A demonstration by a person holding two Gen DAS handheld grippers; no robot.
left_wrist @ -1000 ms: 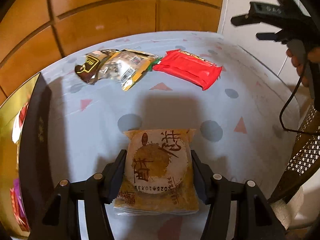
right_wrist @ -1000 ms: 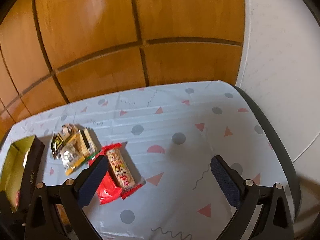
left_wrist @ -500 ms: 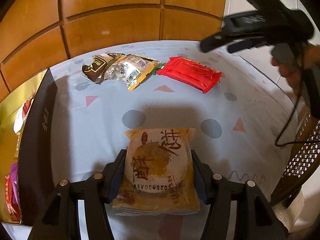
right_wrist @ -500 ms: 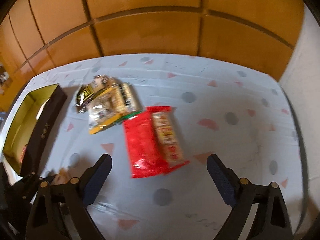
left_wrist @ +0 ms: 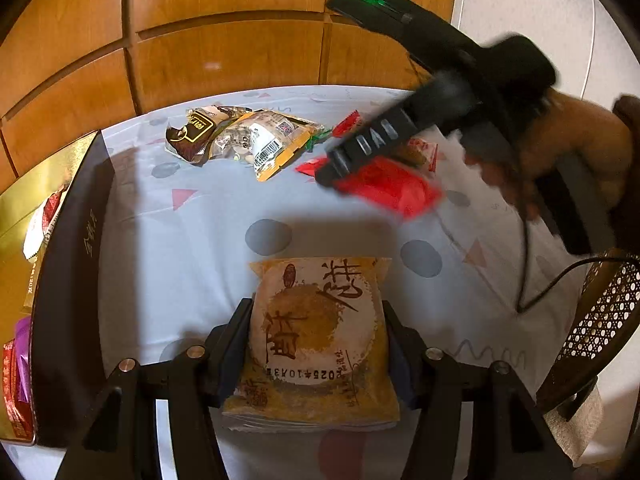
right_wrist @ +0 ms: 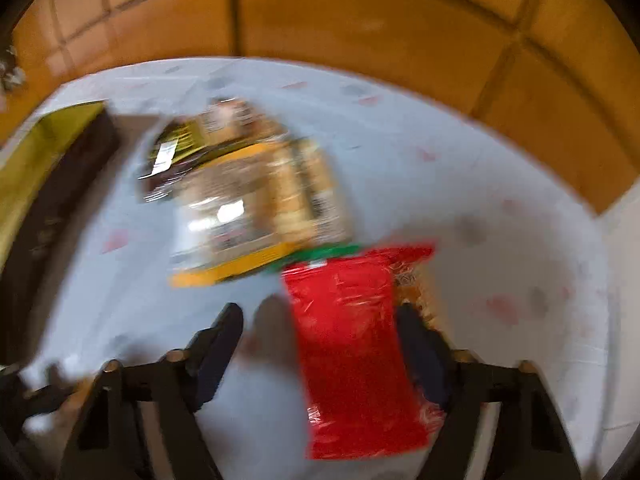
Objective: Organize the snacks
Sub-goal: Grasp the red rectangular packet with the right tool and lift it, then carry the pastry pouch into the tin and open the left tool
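Yellow wrapping covers the round pastry packet (left_wrist: 318,340) that the left gripper (left_wrist: 316,344) squeezes from both sides. Its 2 black fingers (left_wrist: 236,344) press flat on the packet's edges, and the packet sits low over the desk (left_wrist: 192,248), close to the camera.

The desk has a pale blue cloth with grey dots and pink triangles. At its left edge stands a black box with a gold inside (left_wrist: 60,280), and a few small packets lie in it.

Far across the desk lies a little heap of snacks: a dark brown packet (left_wrist: 196,132) and a clear-and-yellow packet (left_wrist: 268,144), touching each other. Just beside them lies a red packet (right_wrist: 356,352).

The right gripper (right_wrist: 320,348), held by a person's hand (left_wrist: 576,152), points down at the red packet. Its jaws have just been closing, and the red packet sits between them. The right finger (right_wrist: 420,356) is at the packet's edge, but the left finger (right_wrist: 220,340) is apart from it with bare cloth in the gap, so nothing is squeezed yet. This view is blurry. Something orange and patterned peeks out from under the red packet's right side; I cannot tell what it is.

Behind the desk stands a brown wooden wall (left_wrist: 224,40).
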